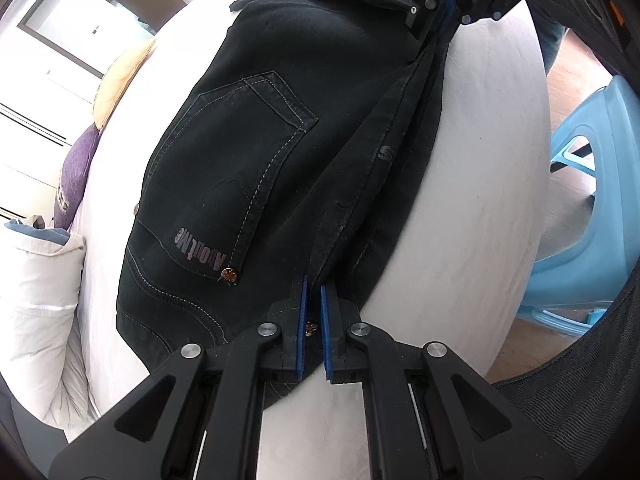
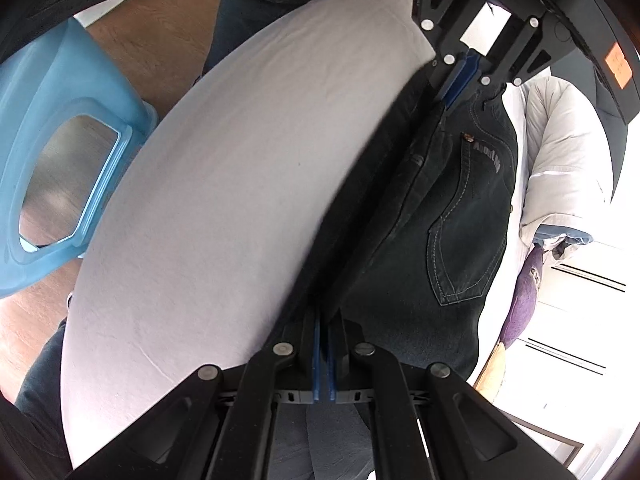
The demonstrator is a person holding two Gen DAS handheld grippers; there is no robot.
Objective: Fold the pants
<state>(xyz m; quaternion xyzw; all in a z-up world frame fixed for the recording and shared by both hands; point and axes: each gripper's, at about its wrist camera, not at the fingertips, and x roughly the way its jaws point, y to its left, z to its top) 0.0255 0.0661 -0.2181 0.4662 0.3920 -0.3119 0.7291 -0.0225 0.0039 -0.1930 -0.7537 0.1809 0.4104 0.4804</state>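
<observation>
Clearly, your left hand-held gripper (image 1: 313,304) was clamped narrow on the edge of the black pants (image 1: 256,152), its blue pads (image 1: 303,320) pinching dark cloth with a copper rivet caught between them. From the right wrist view, that same left hand-held gripper (image 2: 460,84) sat at the far end of the garment, biting the waistband side. Your right hand-held gripper (image 2: 323,332) was likewise squeezed almost together on the pants (image 2: 440,216), the blue pads (image 2: 317,344) nearly touching with a thin fold of fabric between. In the left wrist view you could see the right hand-held gripper (image 1: 450,4) at the top, closed on the opposite end of the same long edge.

Between the two grips, the pants were stretched along that folded edge, with the rest draped over the white bed (image 1: 460,208). A back pocket (image 1: 244,152) with pale stitching faced up, and a printed logo (image 1: 202,254) ran beside a rivet near your left grip. The far leg fabric bunched at the top of the left wrist view.

Beyond the pants, a purple pillow (image 1: 74,176) and a yellow pillow (image 1: 120,80) lay at the bed's far side, with a folded white duvet (image 1: 40,300) close by. A light blue plastic stool (image 1: 588,208) stood on the wooden floor (image 2: 156,40) just beside the bed.
</observation>
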